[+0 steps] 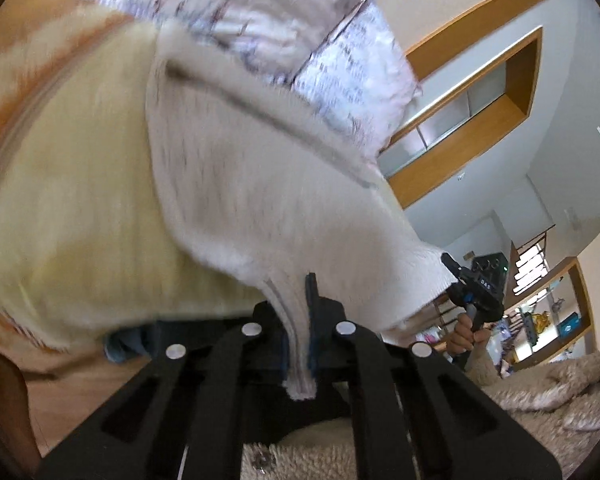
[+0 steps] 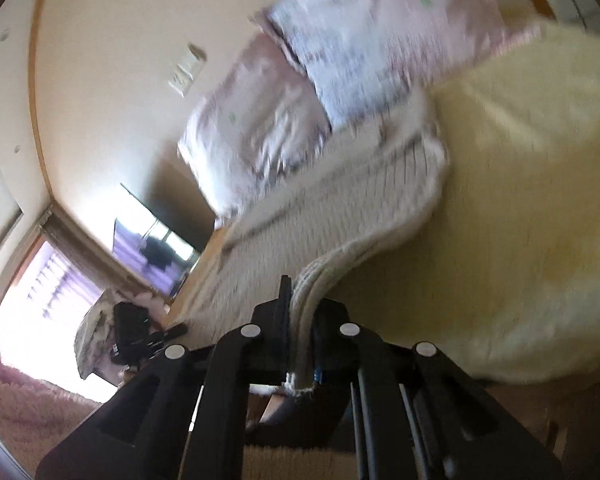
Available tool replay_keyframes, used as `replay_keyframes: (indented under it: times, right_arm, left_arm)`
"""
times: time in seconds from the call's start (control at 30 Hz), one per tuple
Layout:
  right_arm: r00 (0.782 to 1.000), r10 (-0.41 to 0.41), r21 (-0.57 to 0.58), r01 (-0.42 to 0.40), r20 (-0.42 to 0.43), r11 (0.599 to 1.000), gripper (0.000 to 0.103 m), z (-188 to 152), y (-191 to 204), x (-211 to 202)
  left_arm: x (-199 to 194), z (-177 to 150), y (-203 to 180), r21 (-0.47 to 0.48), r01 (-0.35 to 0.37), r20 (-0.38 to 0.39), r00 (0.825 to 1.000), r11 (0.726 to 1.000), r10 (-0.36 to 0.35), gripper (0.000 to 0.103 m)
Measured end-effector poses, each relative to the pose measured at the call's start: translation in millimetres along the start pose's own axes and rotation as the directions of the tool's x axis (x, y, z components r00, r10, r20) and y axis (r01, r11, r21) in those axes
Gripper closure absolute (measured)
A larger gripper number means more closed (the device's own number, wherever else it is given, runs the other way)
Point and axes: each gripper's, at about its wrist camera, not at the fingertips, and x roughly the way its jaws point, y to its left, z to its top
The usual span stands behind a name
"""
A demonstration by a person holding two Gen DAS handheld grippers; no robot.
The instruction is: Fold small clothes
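Observation:
A small white knitted garment (image 1: 260, 184) hangs in the air between my two grippers, blurred by motion. My left gripper (image 1: 300, 320) is shut on its ribbed edge. My right gripper (image 2: 300, 320) is shut on another edge of the same garment (image 2: 340, 216). In the left wrist view the right gripper (image 1: 466, 280) shows at the garment's far corner, held by a hand. In the right wrist view the left gripper (image 2: 134, 334) shows low on the left. Behind the garment is the person in a cream fleece top (image 1: 68, 184) with a patterned pink sleeve (image 1: 284, 20).
A shaggy beige rug (image 1: 540, 392) lies below. Wooden shelves with clutter (image 1: 552, 320) stand at the right in the left wrist view. A bright window (image 2: 48, 292) and a dark screen (image 2: 156, 240) are on the left in the right wrist view.

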Motion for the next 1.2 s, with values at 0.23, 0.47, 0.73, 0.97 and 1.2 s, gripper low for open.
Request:
replay_keyframes:
  times: [0.23,0.47,0.73,0.97,1.2]
  right_arm:
    - [0.982,-0.135,-0.066,0.144,0.133,0.987,0.094,21,18,1]
    - [0.944,-0.209,-0.156,0.254,0.256,0.955,0.095,41,37,8]
    - [0.911,-0.259,-0.173,0.325,0.32,0.93,0.095,82,48,32]
    - [0.895,-0.31,-0.149,0.371,0.32,0.917,0.095,117,42,60]
    - [0.889,-0.334,-0.087,0.377,0.313,0.922,0.095,151,26,91]
  left_arm:
    - [-12,43,-6,0.034,-0.075,0.092,0.993,0.997,0.071,0.097]
    - [-7,88,-11,0.031,-0.161,0.163,0.974,0.986,0.154,0.097]
    - [1,139,-30,0.09,-0.243,0.214,0.952,0.966,0.219,0.097]
    - [20,183,-33,0.113,-0.279,0.227,0.942,0.954,0.249,0.097]
    - [53,227,-20,0.069,-0.303,0.243,0.929,0.95,0.279,0.097]
